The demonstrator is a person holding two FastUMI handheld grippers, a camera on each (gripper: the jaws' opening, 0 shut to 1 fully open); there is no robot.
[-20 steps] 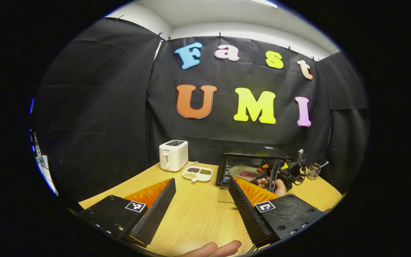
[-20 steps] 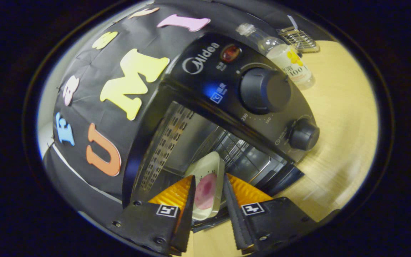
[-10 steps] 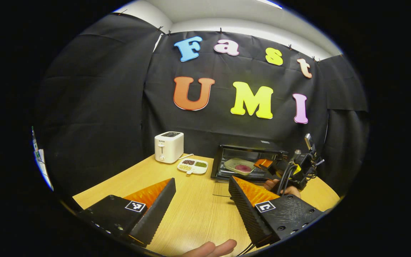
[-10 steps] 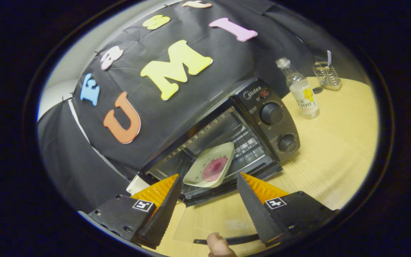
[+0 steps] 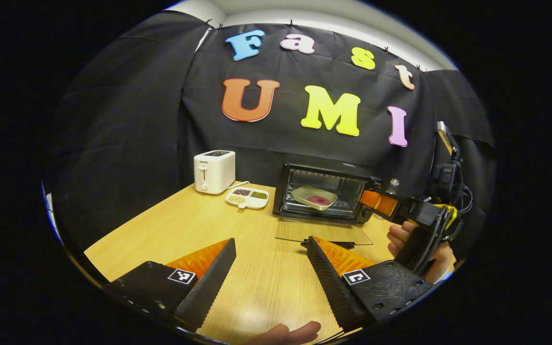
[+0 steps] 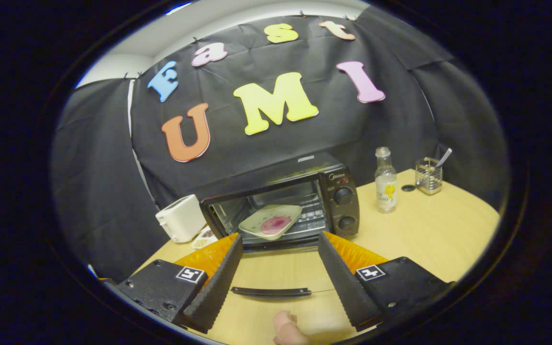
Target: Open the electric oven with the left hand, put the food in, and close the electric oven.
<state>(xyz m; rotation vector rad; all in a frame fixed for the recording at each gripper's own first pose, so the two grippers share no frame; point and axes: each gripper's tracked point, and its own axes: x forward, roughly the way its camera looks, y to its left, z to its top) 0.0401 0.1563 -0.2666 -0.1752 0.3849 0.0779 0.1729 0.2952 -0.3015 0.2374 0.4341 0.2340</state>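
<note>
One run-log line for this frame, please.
stage: food in | plate inside oven | door open | left gripper open | right gripper open

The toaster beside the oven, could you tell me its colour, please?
White; the toaster shows best in the left gripper view.

Both grippers: matte black bodies with screws, square black-and-white markers, saw-toothed fingers (image 5: pixel 216 280); black cables (image 5: pixel 431 237) trailing.

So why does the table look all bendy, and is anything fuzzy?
Left gripper view: the fisheye lens curves the wooden table edge; the oven and toaster look sharp. Right gripper view: same bending, the table bulges; the glass door's handle is crisp, and the thumb at the bottom is soft.
</note>
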